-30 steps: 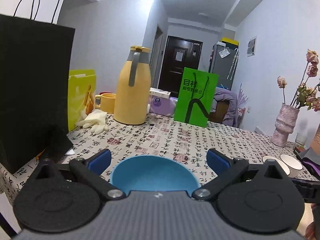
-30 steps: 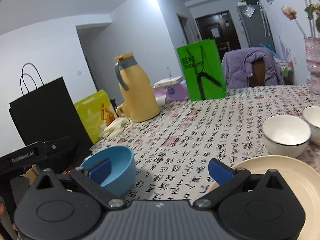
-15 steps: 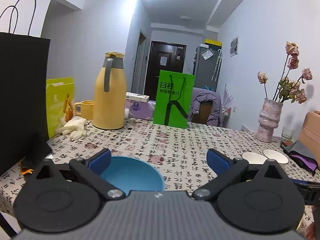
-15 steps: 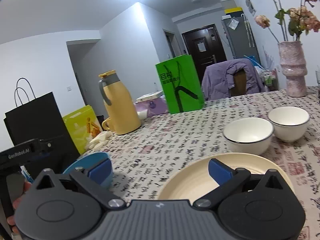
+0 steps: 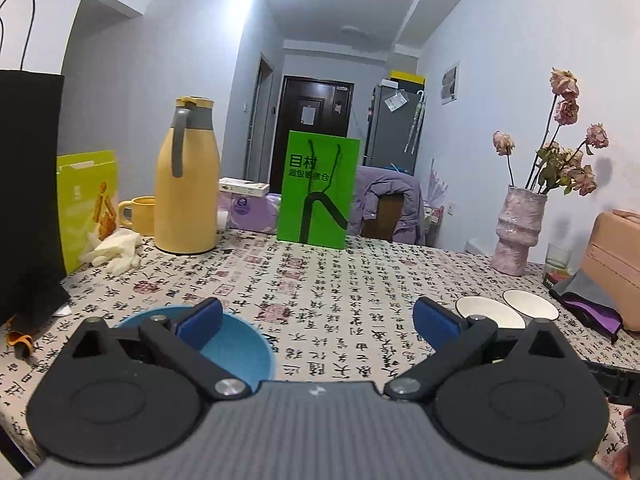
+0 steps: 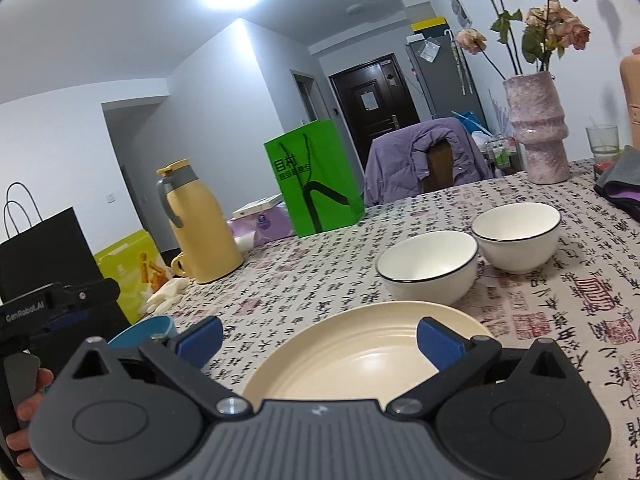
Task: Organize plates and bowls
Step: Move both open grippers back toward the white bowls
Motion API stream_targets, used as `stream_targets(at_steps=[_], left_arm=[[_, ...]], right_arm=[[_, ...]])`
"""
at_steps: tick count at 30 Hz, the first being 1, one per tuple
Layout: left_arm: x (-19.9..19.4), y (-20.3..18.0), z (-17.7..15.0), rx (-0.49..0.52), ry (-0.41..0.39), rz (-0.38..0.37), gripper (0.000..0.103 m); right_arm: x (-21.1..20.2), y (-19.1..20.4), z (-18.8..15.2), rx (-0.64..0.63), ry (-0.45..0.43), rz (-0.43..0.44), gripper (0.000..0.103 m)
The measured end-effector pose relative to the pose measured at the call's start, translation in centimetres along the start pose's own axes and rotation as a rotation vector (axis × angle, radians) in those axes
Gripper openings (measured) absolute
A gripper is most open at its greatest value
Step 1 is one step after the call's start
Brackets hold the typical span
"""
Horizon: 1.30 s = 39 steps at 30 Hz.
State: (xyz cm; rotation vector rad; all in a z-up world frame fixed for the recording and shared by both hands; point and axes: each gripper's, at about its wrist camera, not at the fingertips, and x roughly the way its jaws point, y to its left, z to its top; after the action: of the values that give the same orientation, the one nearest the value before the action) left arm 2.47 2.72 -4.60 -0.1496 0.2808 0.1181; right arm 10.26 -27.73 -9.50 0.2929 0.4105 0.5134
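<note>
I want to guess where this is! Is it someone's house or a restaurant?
Most likely a home's dining area: a table with a printed tablecloth, a fridge near the front door, and a jacket draped over a chair.

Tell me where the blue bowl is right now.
The blue bowl sits on the table's near left, under the left gripper's left finger; in the right wrist view it's left of the cream plate.

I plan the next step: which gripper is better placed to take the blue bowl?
Left. The left gripper is open, with the blue bowl just below its left finger; the right gripper hangs over the plate.
</note>
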Motion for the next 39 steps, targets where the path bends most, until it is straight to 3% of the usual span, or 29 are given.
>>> stream_targets(at_steps=[19,39], left_arm=[[2.7,-3.3,0.0,0.033,0.035,-0.032,0.103],[6.0,-6.6,2.4,-0.011,0.026,-0.099,0.103]], right_arm=[[0.1,-4.1,1.1,0.022,-0.025,-0.062,0.103],[1.5,-4.9,7.6,-0.087,-0.123,-0.055,0.103]])
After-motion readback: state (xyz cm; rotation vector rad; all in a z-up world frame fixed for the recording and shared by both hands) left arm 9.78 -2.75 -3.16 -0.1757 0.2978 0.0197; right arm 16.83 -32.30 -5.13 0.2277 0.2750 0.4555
